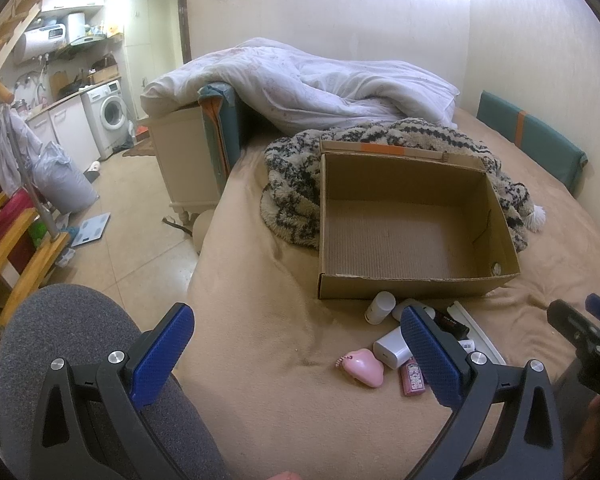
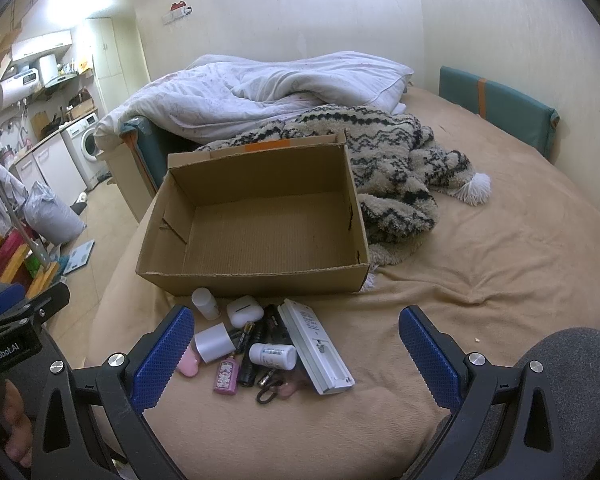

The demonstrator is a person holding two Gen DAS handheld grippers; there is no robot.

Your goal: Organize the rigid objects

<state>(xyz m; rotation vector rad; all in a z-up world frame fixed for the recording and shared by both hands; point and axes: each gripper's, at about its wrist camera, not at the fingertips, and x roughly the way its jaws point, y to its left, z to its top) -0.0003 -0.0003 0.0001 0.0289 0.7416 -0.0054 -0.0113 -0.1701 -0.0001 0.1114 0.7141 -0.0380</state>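
At the far left the left gripper point(image 1: 296, 354) hangs above the tan bedspread point(image 2: 480, 280) with its blue pads spread wide and nothing between them. Just ahead of it lies the cluster of small items, all outside the box and close against its near wall: a pink heart-shaped case point(image 1: 365, 367) at the left edge of the heap, a white charger block point(image 2: 214, 342) touching it, and a small pink bottle point(image 2: 226, 376) lying flat in front. Behind those a white cylinder point(image 2: 205, 302) stands upright nearest the box, with a white earbud case point(image 2: 244, 311) beside it. Further right come a black flashlight-like tube point(image 2: 252, 356), though its outline is hard to read among the dark items, a white pill bottle point(image 2: 272, 356) on its side, and a long white remote point(image 2: 316, 346) angled toward the box. The open cardboard box point(image 2: 256, 276) sits behind the heap, holding none of these items, its far side against a patterned fleece blanket point(image 2: 396, 168). On the right, the right gripper point(image 2: 296, 354) is likewise fully parted and holds nothing.
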